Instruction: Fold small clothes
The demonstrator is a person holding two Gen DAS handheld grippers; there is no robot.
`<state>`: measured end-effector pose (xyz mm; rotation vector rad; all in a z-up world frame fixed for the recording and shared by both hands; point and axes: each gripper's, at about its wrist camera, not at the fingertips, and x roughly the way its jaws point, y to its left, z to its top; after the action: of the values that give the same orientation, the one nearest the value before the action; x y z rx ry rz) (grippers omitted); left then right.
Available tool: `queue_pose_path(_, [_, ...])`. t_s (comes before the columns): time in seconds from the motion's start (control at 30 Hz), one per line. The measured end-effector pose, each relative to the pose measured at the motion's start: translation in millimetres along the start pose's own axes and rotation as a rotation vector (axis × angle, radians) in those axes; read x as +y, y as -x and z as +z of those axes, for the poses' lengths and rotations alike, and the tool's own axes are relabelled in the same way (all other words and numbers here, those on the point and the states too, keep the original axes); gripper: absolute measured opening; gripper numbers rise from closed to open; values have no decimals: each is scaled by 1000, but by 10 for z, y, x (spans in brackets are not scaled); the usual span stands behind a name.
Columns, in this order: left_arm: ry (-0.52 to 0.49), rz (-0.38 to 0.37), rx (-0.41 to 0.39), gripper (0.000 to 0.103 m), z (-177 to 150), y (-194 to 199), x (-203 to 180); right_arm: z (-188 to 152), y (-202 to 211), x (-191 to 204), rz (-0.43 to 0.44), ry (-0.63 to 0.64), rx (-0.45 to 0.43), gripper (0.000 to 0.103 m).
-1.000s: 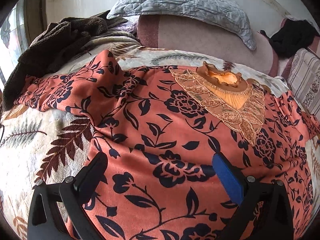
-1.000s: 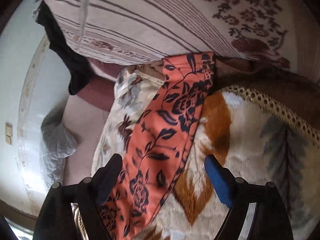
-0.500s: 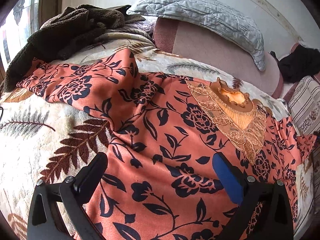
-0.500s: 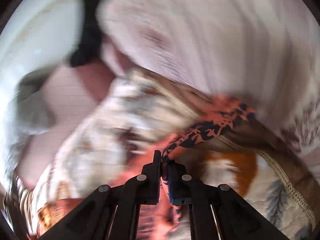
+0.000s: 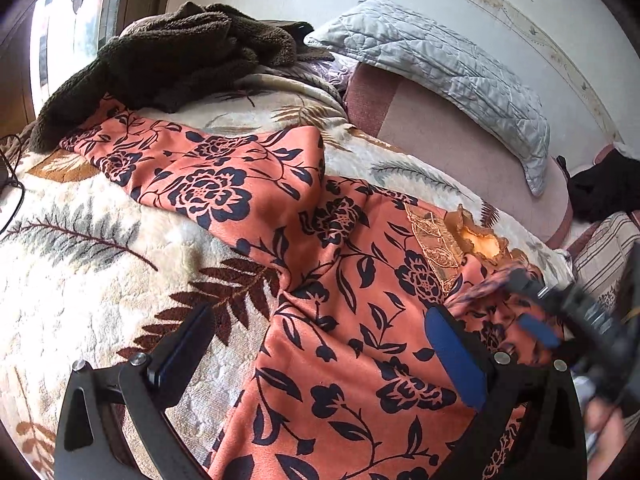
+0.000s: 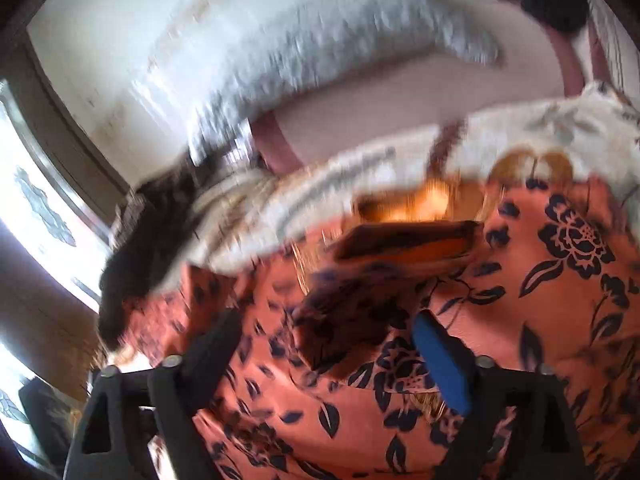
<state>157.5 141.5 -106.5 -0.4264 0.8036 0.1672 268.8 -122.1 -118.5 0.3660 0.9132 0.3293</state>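
**Sleeve going over the bodice**

Fabric is lying spread across the bed: the orange floral garment is resting face up on the leaf-patterned blanket, its gold embroidered neckline pointing toward the pink bolster and the grey quilted pillow. We are judging that it is laid flat like this so that each side can be turned in over the middle.

We are keeping the left gripper released, its jaws standing wide apart just above the lower body of the cloth and touching nothing we can see. From there it is probably waiting to pin or smooth the fabric.

We are holding the right gripper over the chest area, its jaws also standing apart. A dark, blurred flap of the garment, apparently a sleeve end, is sitting between and just ahead of them. The blur is too heavy to say whether it is resting on the bodice or falling.

The far sleeve is lying stretched out toward the brown fleece heap, so we are reckoning the fold as barely begun on that side.
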Motion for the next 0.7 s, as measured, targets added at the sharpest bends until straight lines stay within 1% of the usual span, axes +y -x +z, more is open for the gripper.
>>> queue_pose_path(0.03, [16,-4,4,103,16,-2,42,-137,-129,-48,-23,1,56,90])
queue_pose_path(0.07, [29,-9,6,103,28,3,75,-285,-113,-96,-24,-12,57,91])
queue_pose_path(0.13, [47,-16,0,103,50,14,118,-401,79,-184,11,-22,13,90])
queue_pose_path(0.23, [47,-10,-5,103,51,7,92,-472,472,-370,12,-46,-54,90])
queue_pose_path(0.33, [4,-30,-2,103,22,16,-41,-490,774,-606,21,-74,-101,90])
queue_pose_path(0.4, [-73,-60,-3,103,-27,32,-216,-505,922,-741,44,-128,-149,90])
queue_pose_path(0.47, [-159,-59,5,103,-59,53,-454,-536,1003,-882,88,-203,-183,90])
queue_pose_path(0.53, [-240,-64,5,103,-19,39,-770,-518,1042,-965,139,-249,-168,90])
queue_pose_path(0.57, [-298,-66,19,103,28,-9,-975,-499,1037,-980,161,-258,-165,90])
queue_pose_path(0.63, [-416,-92,71,103,131,-179,-1365,-465,1052,-983,171,-247,-169,90])
queue_pose_path(0.7, [-511,-109,159,103,204,-463,-1673,-445,1105,-1013,185,-252,-184,90])
